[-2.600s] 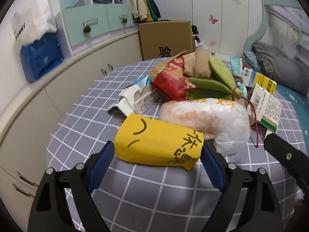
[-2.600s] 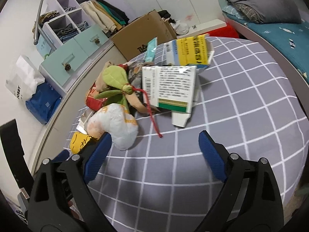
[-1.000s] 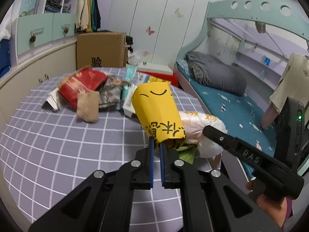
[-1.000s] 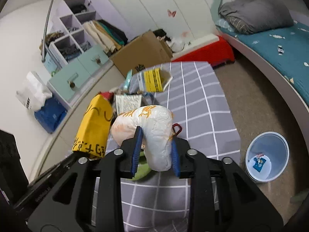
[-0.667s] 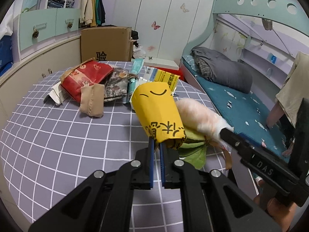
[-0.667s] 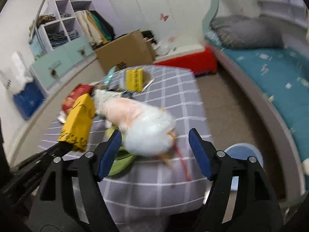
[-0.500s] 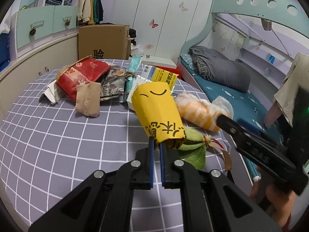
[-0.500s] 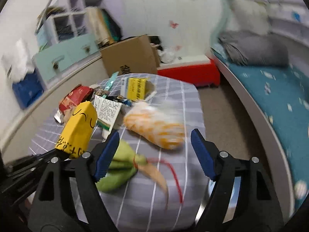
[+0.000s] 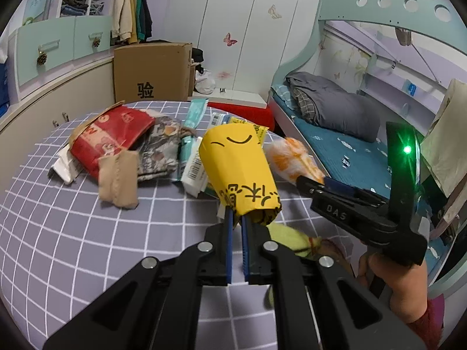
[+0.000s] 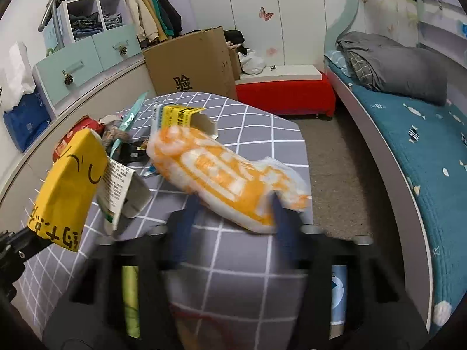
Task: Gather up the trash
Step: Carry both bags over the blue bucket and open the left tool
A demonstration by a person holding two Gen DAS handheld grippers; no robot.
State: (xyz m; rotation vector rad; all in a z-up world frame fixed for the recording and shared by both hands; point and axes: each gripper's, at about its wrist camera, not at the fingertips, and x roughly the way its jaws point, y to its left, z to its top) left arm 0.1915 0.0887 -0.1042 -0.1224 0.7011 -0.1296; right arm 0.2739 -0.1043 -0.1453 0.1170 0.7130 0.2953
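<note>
Right tool closing astride orange-white bag, long axis crosswise; left tool clenched on yellow packet.

Wrappers lie heaped on the table, cardboard box behind them.

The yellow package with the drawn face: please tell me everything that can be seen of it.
The yellow package looks like soft, crinkled wrapping, bright yellow, with two black curved strokes like closed eyes near its far end and black characters near its crumpled lower end. The left tongs, shut, pinch that lower end and hold it tilted above the grey checked tablecloth, before the other litter.
</note>
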